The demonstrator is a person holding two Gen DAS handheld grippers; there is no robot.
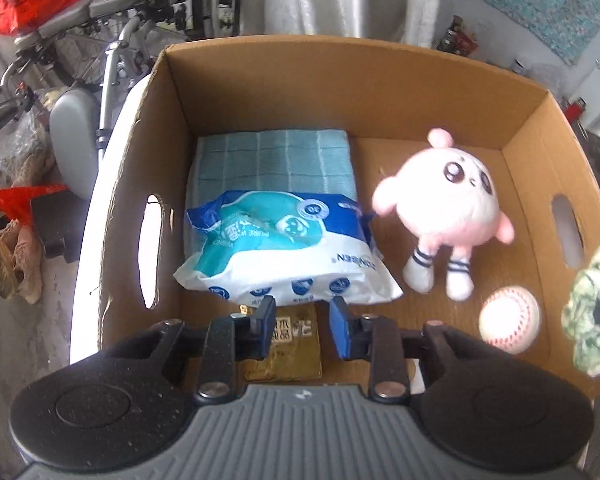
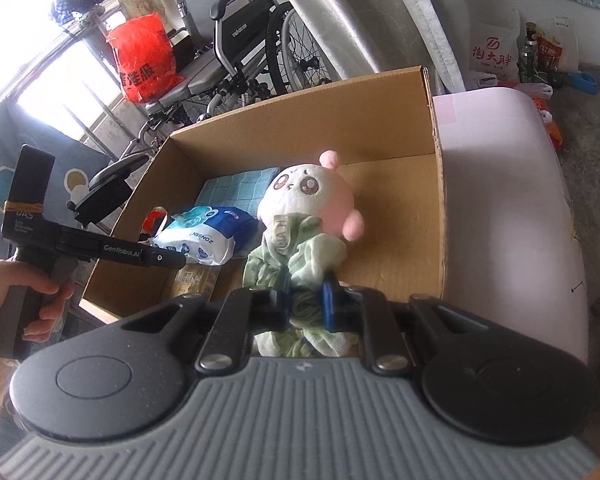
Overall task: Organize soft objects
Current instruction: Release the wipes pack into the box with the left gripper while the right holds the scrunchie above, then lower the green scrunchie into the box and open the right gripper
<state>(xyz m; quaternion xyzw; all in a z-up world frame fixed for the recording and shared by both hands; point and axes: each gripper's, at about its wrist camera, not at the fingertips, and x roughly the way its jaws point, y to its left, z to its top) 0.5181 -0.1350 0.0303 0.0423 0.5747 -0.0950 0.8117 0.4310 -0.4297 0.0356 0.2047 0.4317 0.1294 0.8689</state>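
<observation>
The cardboard box (image 1: 340, 80) stands open-topped on a pale surface, and everything sorted so far lies in it. Against its far left corner rests one folded teal towel (image 1: 272, 160), and one blue-and-white wipes pack (image 1: 288, 248) lies across the towel's near edge, its long axis running left to right. One pink plush doll (image 1: 440, 208) lies on the right half of the floor, feet toward the near wall. One white ball with red stitching (image 1: 508, 318) sits just beside those feet, in the near right corner.

The right gripper (image 2: 306, 304) is clamped on one green scrunchie (image 2: 296, 256) and hangs over the box's near right rim, directly above the doll and ball. So the bare cardboard lies forward and down from it; I judge lowering there comes next.

The left gripper (image 1: 302, 320) hovers over the near wall, jaws narrowly parted and holding nothing, nearest the wipes pack.
</observation>
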